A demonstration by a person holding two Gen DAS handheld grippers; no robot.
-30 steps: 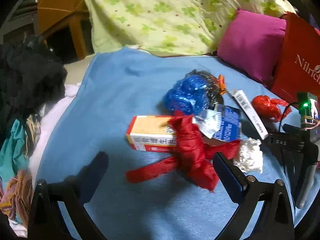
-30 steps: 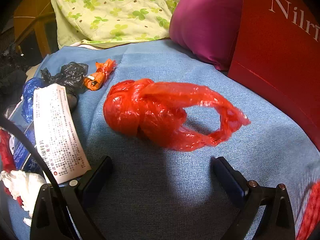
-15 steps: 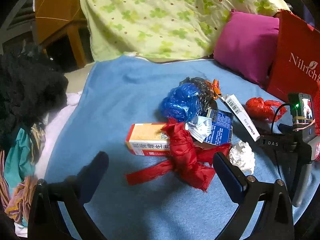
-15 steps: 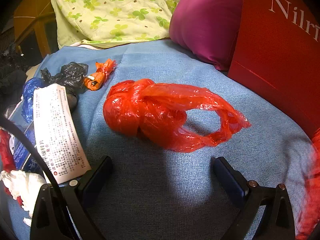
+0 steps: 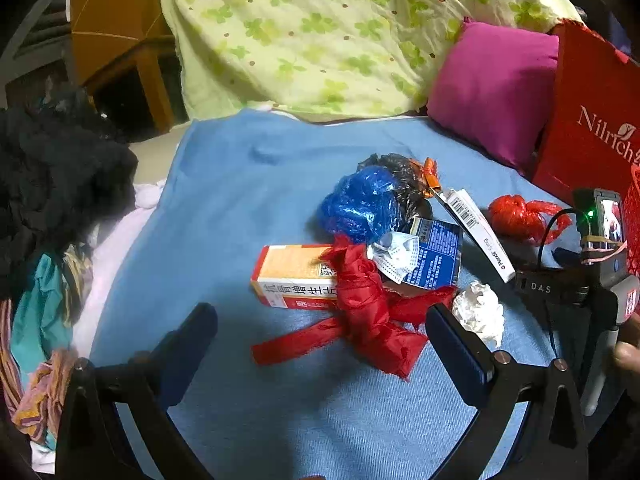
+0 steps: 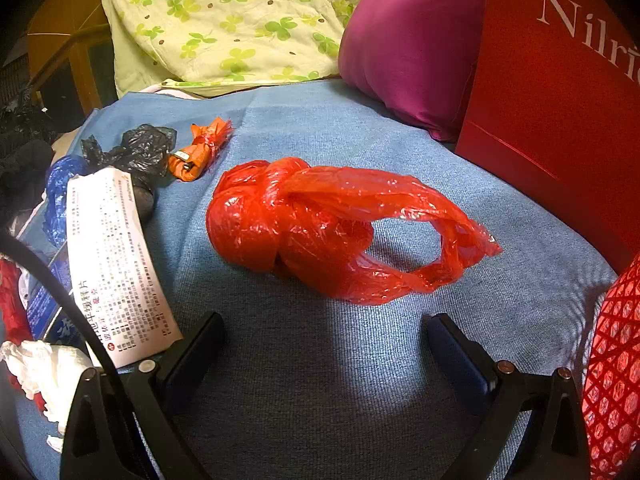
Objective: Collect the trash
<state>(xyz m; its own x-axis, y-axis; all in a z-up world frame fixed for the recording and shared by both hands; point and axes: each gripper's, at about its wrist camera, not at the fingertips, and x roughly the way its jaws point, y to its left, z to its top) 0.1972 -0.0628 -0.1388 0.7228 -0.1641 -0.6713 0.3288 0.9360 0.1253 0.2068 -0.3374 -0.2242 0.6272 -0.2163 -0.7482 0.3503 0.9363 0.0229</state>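
a knotted red bag (image 6: 320,228) of thin, glossy, crinkled plastic lies on a matt, finely ribbed blue cloth (image 6: 320,360). far right, a smooth red paper bag (image 6: 560,120); near left, crumpled white paper (image 5: 480,312).

- Left gripper (image 5: 320,344) drawn back and lifted over the last second: knotted dark-red plastic bag (image 5: 368,316) now sits higher in its view, with more bare blue blanket (image 5: 240,184) showing below.
- More of the red paper carrier bag with white lettering (image 5: 588,120) and the green clover-print quilt (image 5: 320,32) brought into the left wrist view.
- Red mesh basket (image 6: 612,372) newly entered at the right edge of the right wrist view, beside the right gripper (image 6: 324,344); only a red blur there half a second ago.
- Fingertips of a hand (image 5: 626,354) now visible at the right edge of the left wrist view.
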